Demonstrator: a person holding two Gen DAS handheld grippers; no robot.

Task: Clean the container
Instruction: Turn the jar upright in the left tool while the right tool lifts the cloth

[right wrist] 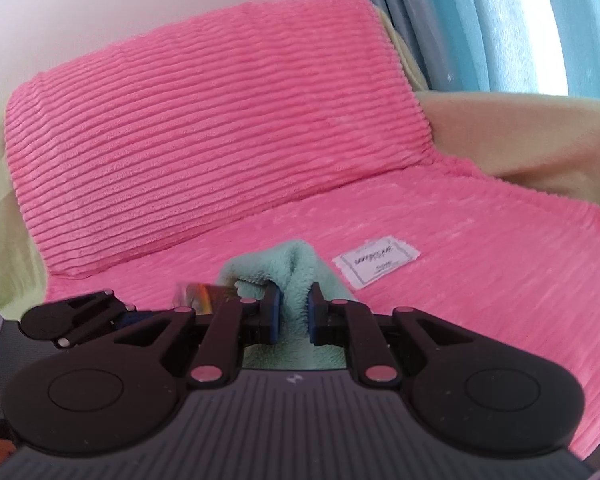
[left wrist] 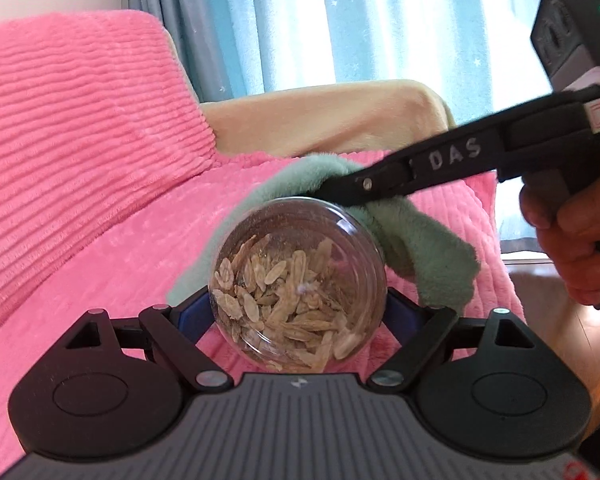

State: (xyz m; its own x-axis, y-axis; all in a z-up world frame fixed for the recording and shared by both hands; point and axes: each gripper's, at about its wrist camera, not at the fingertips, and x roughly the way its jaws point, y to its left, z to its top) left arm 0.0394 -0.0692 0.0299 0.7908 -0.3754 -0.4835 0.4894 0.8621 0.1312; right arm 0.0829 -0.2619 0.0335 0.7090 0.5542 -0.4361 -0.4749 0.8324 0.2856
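A clear round container [left wrist: 298, 284] holding several pale dried slices is clamped base-first in my left gripper [left wrist: 298, 308], which is shut on its sides. A mint-green fleece cloth [left wrist: 420, 252] is draped over the container's far end and right side. My right gripper [left wrist: 348, 186] comes in from the right, held by a hand [left wrist: 568, 240], and presses the cloth against the container's top. In the right wrist view my right gripper [right wrist: 292, 310] is shut on a fold of the cloth [right wrist: 284, 268], and a sliver of the container [right wrist: 202, 294] and the left gripper's finger [right wrist: 72, 316] show at left.
A pink ribbed blanket covers the sofa seat [right wrist: 480, 280] and back cushion [right wrist: 204, 120], with a white sewn label [right wrist: 376, 264] on the seat. A beige armrest [left wrist: 324, 116] lies behind, and blue curtains [left wrist: 340, 20] hang at the back.
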